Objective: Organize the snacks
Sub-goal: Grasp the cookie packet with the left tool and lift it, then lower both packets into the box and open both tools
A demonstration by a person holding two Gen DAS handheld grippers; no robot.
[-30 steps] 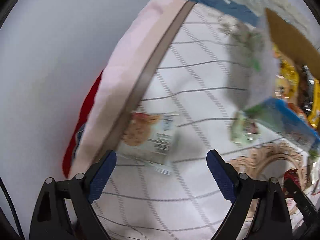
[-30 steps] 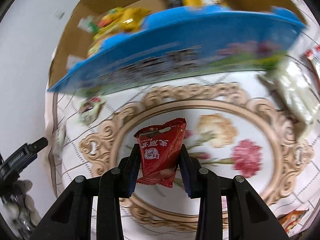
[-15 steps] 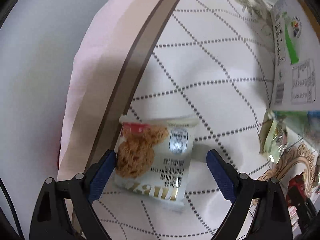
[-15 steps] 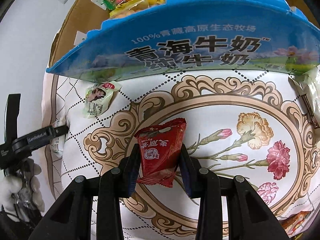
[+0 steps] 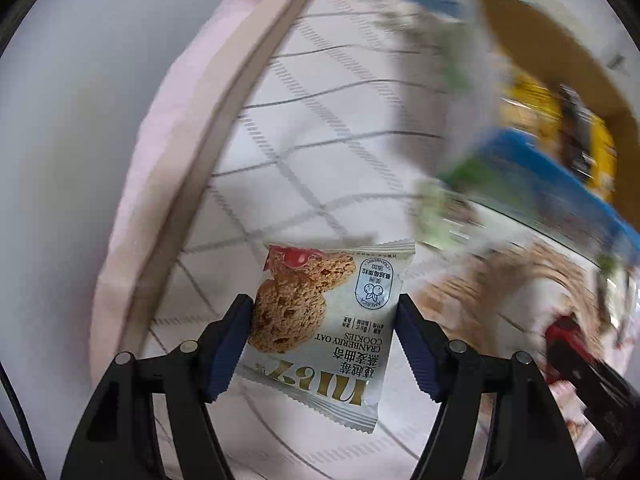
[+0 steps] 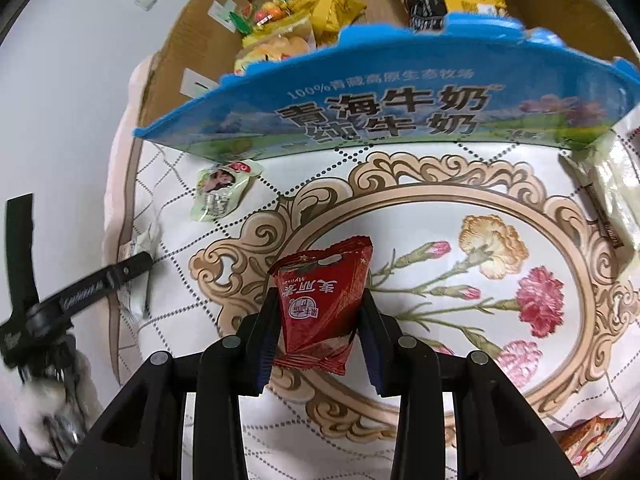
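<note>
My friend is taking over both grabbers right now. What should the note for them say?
Left gripper: jaws closing around the cranberry oat cookie packet, pads at its edges.
Right gripper: shut on the red snack packet, over the flowered cloth.
Cardboard box behind the blue milk carton already holds yellow snacks.
Left: box both packets, then the green packet on the cloth.

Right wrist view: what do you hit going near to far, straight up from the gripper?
Right gripper → red packet → floral cloth → blue milk carton → cardboard box holding yellow snacks.
</note>
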